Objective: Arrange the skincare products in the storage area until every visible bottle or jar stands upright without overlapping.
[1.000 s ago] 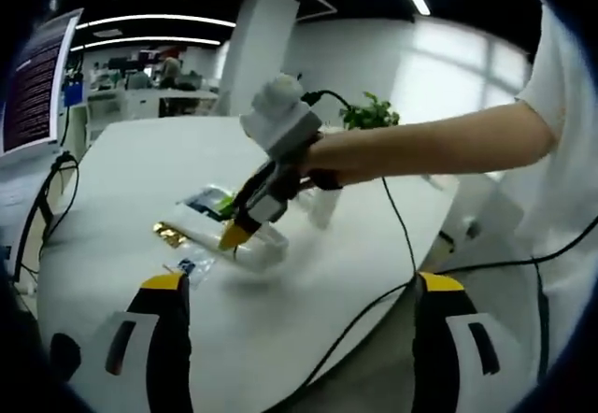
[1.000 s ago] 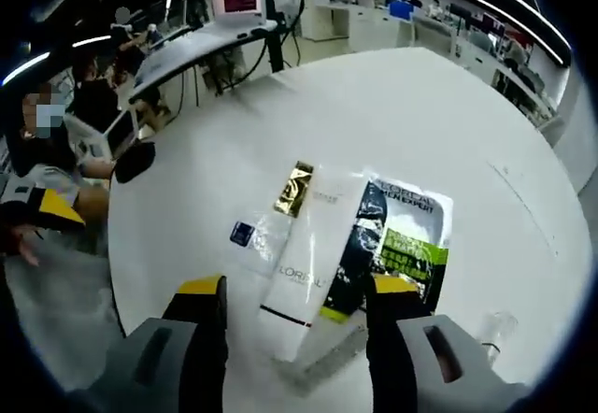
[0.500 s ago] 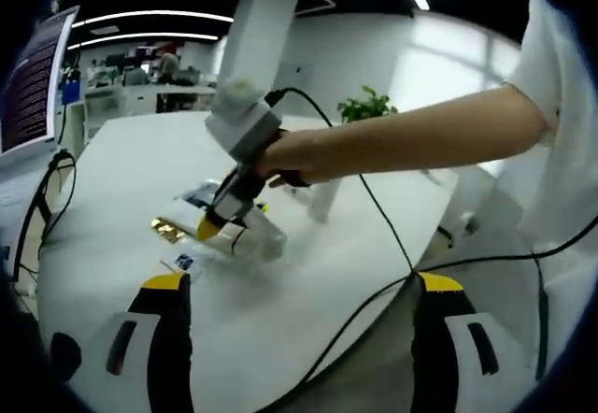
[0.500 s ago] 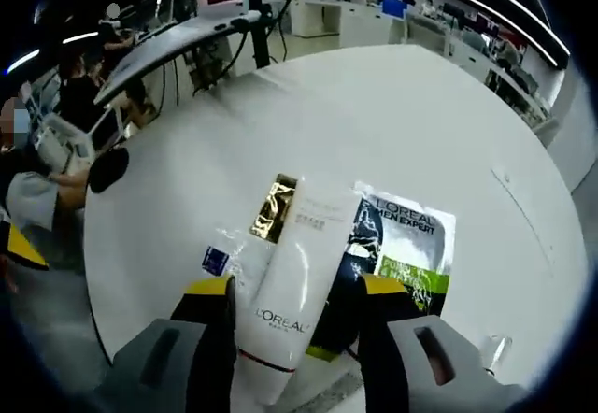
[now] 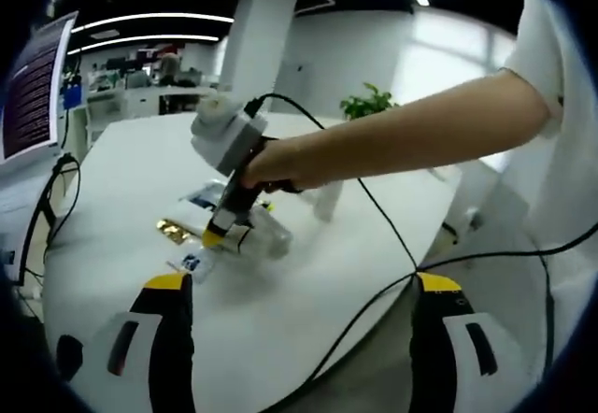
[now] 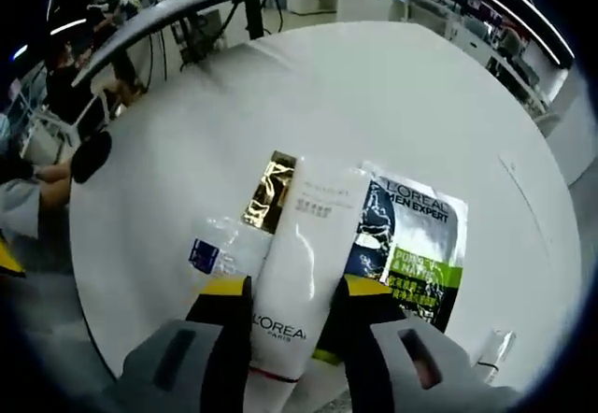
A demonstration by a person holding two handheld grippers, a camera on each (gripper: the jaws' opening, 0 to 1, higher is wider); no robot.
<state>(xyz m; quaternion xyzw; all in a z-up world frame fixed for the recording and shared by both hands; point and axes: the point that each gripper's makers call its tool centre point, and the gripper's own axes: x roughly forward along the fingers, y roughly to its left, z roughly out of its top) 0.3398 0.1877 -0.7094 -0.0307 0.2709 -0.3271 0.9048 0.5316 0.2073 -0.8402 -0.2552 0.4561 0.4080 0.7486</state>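
We note a round white table [image 6: 392, 86] in an open-plan office: ceiling light strips, a white pillar [image 5: 257, 44], a potted plant [image 5: 367, 106] past the table's far edge, desks and a monitor [image 5: 33, 81] off to one side.

Count on the table: one white tube [image 6: 297, 268], one gold sachet [image 6: 268, 178], one dark-and-green sachet [image 6: 411, 245], one clear packet with a blue label [image 6: 217, 249], one small clear bottle [image 6: 492, 348] near the rim. The flat items lie touching, overlapping under the tube, in a cluster close to the near edge. The tube lies flat, not upright.

The right gripper [image 6: 297, 293] has its yellow-tipped jaws closed against both sides of the white tube, near its printed end. In the left gripper view we see that same gripper [image 5: 217, 235], held in a hand [image 5: 271, 161], tips down on the cluster.

The left gripper [image 5: 297, 282] hangs over the near rim, jaws wide apart with nothing between them.

Most of the table beyond the cluster is bare. A black cable [image 5: 374, 291] trails over the near edge.
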